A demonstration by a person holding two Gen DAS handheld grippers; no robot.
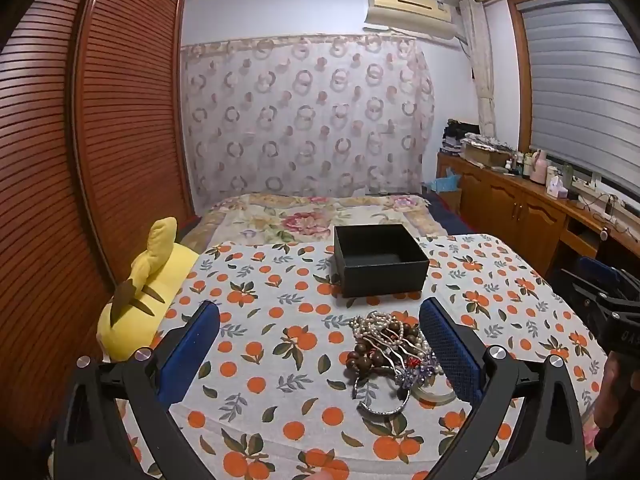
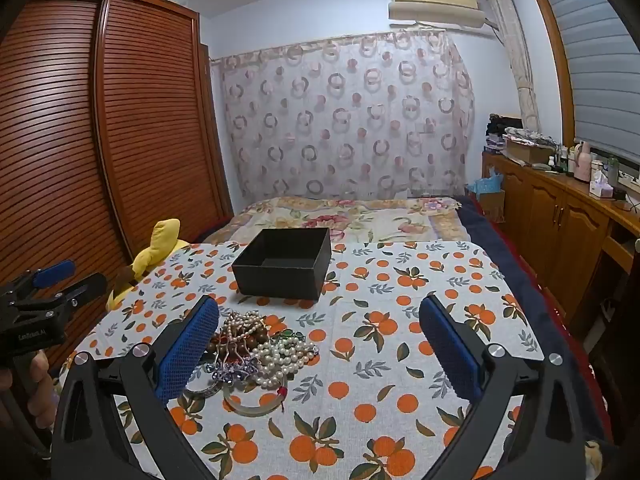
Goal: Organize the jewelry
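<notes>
A: Start nearest the lens. How do the fingers stand?

B: In the left wrist view the left gripper (image 1: 320,344) has its two blue pads spread wide at the lower left and lower right of the frame, nothing pinched. The right gripper (image 2: 319,342) stands the same in its own view: pads far apart, empty.

A: And the jewelry?

B: A tangled jewelry pile (image 1: 394,354) lies on the orange-print tablecloth (image 1: 272,320). In the left view it sits low and right of centre, just inside the right-hand pad. In the right view the same pile (image 2: 256,350) sits low and left of centre, against the left-hand pad; I cannot tell whether they touch.

A: What is in the heap?

B: White pearl strands (image 2: 286,356), dark brown wooden beads (image 1: 366,354), a purple sparkly piece (image 2: 234,370), a silver bangle (image 1: 384,406) and a pale translucent bangle (image 2: 252,404) at the near edge.

A: Beyond it?

B: An open black box (image 1: 380,260) stands on the cloth near the frame's centre, apart from the pile; what shows of its inside looks bare. In the right view it (image 2: 284,264) is above the pile.

A: Farther?

B: A yellow plush toy (image 1: 140,300) at the cloth's left edge, then a floral bedspread (image 1: 312,216), a ring-patterned curtain (image 1: 304,120), a louvred wooden wardrobe (image 1: 120,120) at the left and an air conditioner (image 1: 412,4) at the upper right.
</notes>
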